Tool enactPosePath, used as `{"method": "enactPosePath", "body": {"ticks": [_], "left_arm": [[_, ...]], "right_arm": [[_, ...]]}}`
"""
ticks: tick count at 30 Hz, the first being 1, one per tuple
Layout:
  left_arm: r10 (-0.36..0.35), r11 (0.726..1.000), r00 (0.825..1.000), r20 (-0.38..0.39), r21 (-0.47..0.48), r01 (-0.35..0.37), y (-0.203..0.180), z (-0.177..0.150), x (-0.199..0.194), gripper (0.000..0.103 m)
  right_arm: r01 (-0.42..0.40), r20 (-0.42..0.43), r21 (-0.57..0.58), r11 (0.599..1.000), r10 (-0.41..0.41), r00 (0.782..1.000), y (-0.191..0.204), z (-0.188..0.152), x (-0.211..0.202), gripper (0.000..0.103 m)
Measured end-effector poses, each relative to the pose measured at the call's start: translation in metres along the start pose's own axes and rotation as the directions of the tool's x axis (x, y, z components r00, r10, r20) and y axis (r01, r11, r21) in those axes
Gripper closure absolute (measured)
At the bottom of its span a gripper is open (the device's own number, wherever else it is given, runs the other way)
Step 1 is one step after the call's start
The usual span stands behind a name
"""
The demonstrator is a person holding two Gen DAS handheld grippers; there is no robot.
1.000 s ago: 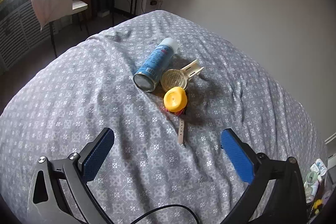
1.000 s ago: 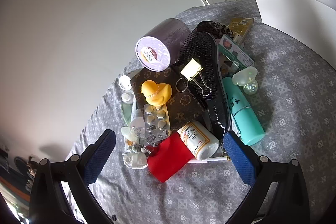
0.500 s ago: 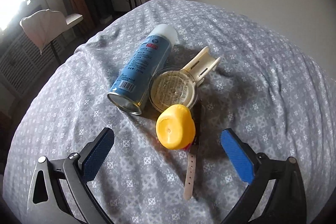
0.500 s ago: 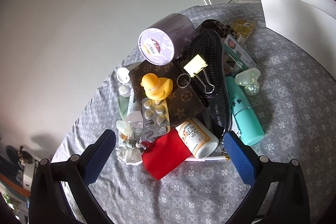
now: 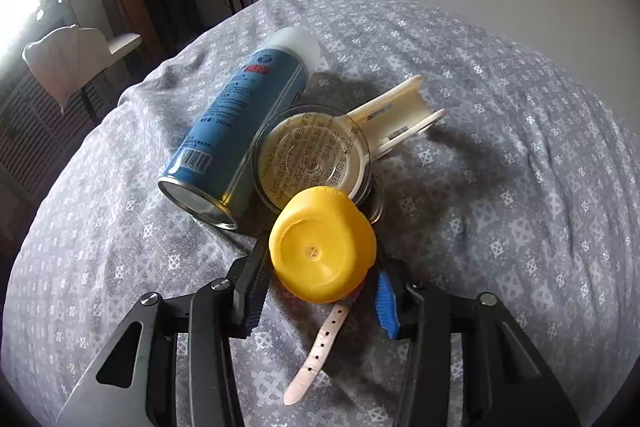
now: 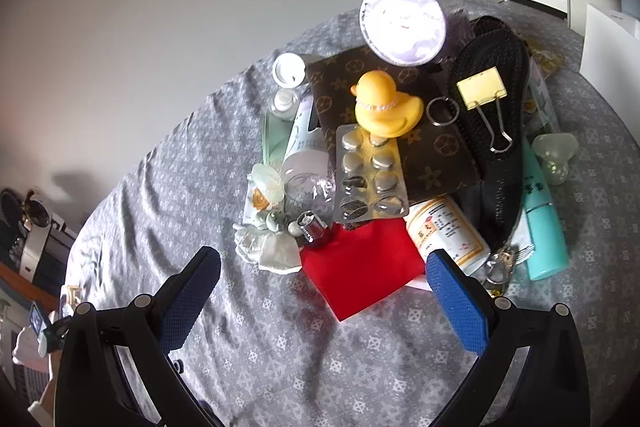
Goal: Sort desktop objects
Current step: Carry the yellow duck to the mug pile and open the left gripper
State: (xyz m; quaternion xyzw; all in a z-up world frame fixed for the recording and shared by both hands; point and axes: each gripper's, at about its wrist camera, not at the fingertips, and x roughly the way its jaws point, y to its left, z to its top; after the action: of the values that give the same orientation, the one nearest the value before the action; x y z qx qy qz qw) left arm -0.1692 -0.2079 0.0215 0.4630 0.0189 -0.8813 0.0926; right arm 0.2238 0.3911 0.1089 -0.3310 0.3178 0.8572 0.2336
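We see the biggest change at the left gripper [image 5: 320, 287]: a second ago it hung wide open well back from the small group on the grey patterned bedspread [image 5: 520, 107], and now its fingers [image 5: 386, 301] have closed in on either side of the yellow duck [image 5: 322, 245], which we see bottom-up, apparently clenched on it or very nearly so. We judge that the duck is the item being picked out of this group next. The right gripper [image 6: 324, 297] has only drifted closer to the big pile; its fingers [image 6: 458, 305] stay spread wide and hold nothing, hovering just before the red cloth [image 6: 362, 267].

Counting the left group, largest first: one blue spray can [image 5: 236, 131] lying on its side, one round clear-lidded tub [image 5: 312, 159] touching it, one cream plastic bracket [image 5: 400, 115] behind the tub, one yellow duck, and one pale strap [image 5: 316, 355] running out from under the duck.

In the right pile we count one black insole [image 6: 492, 107], one brown monogram wallet [image 6: 436, 151], one round purple tin [image 6: 402, 21], one teal tube [image 6: 544, 227], one red cloth, one pill bottle [image 6: 448, 235], one blister pack [image 6: 370, 179], a second yellow duck [image 6: 384, 105], one yellow binder clip [image 6: 482, 91] and one key ring [image 6: 442, 111]. The small clutter at the left edge of the pile is too jumbled to count.
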Motion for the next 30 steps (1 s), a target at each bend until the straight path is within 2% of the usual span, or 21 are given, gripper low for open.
{"method": "enactPosePath", "body": {"ticks": [6, 9, 13, 15, 17, 21, 26, 30], "left_arm": [[-0.022, 0.999, 0.997, 0.076, -0.024, 0.024, 0.001, 0.0, -0.038, 0.06], [-0.094, 0.995, 0.991, 0.093, -0.027, 0.097, -0.01, -0.002, -0.066, 0.06], [-0.202, 0.978, 0.976, 0.079, 0.067, 0.197, -0.058, -0.022, -0.101, 0.06], [-0.264, 0.958, 0.962, 0.064, 0.133, 0.254, -0.095, -0.03, -0.121, 0.06], [-0.323, 0.932, 0.945, 0.053, 0.192, 0.308, -0.133, -0.036, -0.143, 0.06], [-0.428, 0.854, 0.904, 0.028, 0.341, 0.393, -0.229, -0.053, -0.192, 0.06], [-0.535, 0.727, 0.844, -0.041, 0.485, 0.485, -0.35, -0.086, -0.248, 0.06], [-0.582, 0.629, 0.808, -0.088, 0.581, 0.516, -0.427, -0.115, -0.286, 0.06]], "right_arm": [[-0.028, 0.024, 0.049, 0.998, 0.026, 0.999, -0.01, 0.003, -0.007, 0.0], [-0.053, 0.035, 0.073, 0.996, 0.051, 0.998, -0.013, 0.004, -0.012, 0.0], [-0.097, 0.047, 0.095, 0.991, 0.093, 0.995, -0.019, 0.004, -0.019, 0.0], [-0.12, 0.05, 0.108, 0.987, 0.115, 0.992, -0.022, 0.004, -0.022, 0.0], [-0.147, 0.056, 0.125, 0.981, 0.141, 0.988, -0.026, 0.004, -0.024, 0.0], [-0.194, 0.069, 0.175, 0.965, 0.184, 0.98, -0.035, 0.005, -0.026, 0.0], [-0.242, 0.085, 0.235, 0.941, 0.228, 0.97, -0.046, 0.005, -0.026, 0.0], [-0.276, 0.095, 0.259, 0.925, 0.261, 0.961, -0.049, 0.007, -0.024, 0.0]]}}
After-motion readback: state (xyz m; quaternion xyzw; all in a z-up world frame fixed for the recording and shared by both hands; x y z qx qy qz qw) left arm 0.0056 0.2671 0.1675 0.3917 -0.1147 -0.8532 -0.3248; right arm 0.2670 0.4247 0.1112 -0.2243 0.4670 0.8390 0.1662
